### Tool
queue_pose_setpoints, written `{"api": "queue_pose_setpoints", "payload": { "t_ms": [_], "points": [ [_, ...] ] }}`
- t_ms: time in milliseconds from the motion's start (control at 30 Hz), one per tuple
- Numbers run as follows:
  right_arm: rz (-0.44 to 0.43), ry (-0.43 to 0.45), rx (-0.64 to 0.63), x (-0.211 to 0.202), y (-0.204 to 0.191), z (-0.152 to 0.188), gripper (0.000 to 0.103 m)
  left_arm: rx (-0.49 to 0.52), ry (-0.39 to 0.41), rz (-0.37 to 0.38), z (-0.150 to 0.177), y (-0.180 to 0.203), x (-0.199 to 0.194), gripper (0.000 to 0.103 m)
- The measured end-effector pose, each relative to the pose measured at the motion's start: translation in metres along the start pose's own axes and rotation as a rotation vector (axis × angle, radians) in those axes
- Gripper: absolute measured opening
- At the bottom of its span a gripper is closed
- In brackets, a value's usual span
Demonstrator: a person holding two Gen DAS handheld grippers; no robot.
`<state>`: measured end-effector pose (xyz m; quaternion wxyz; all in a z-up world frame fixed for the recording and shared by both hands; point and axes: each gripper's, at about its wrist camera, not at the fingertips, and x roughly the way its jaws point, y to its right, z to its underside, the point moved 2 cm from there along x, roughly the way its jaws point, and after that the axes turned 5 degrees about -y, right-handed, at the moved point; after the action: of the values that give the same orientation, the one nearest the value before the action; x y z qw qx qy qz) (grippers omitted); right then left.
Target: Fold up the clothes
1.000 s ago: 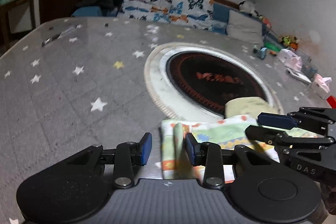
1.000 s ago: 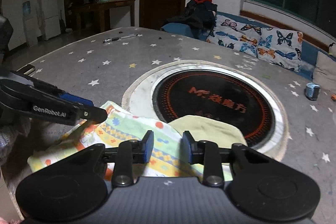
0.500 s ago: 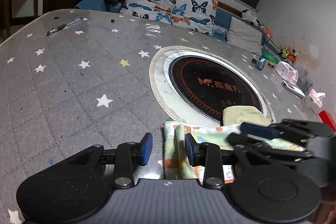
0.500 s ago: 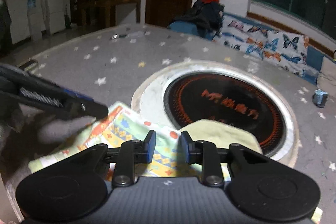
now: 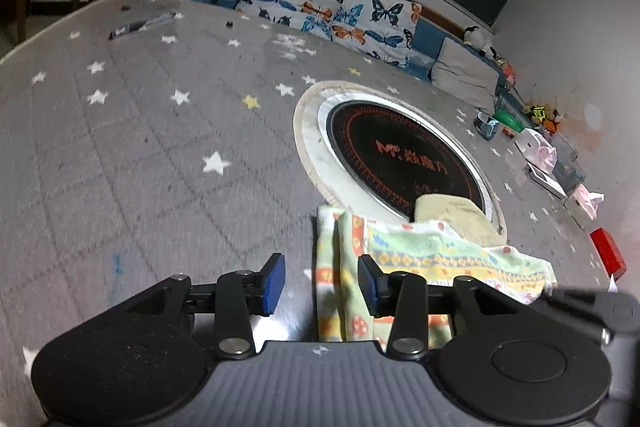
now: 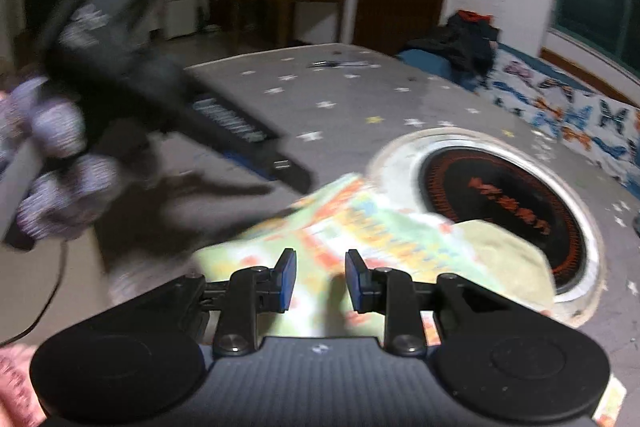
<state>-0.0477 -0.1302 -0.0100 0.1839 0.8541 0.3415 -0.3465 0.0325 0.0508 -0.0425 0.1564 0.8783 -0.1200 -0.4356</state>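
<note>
— Where's the patterned green-and-orange cloth [image 5: 424,251]?
— Flat on the grey star-print table [image 5: 140,155], overlapping the round black cooktop [image 5: 404,155].
— Claws?
— Left claw [image 5: 321,283] and right claw [image 6: 320,279] both gape, gripping nothing.

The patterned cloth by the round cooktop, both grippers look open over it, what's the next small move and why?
Probably lower the left gripper and close it on the folded left edge of the patterned cloth. Its jaws stand open around that edge, gripping nothing. The right gripper is also open above the cloth, and its view is blurred, so steady it first.
</note>
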Motion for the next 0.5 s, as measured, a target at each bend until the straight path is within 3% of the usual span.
{"api": "queue_pose_setpoints", "payload": {
  "t_ms": [300, 500],
  "points": [
    [-0.042, 0.000, -0.127, 0.001, -0.044, 0.002, 0.028, -0.080, -0.010, 0.028, 0.007, -0.007, -0.005, 0.050],
    [0.006, -0.011, -0.175, 0.013, -0.058, 0.007, 0.032, -0.146, -0.019, 0.053, 0.009, -0.009, -0.004, 0.053]
  ]
}}
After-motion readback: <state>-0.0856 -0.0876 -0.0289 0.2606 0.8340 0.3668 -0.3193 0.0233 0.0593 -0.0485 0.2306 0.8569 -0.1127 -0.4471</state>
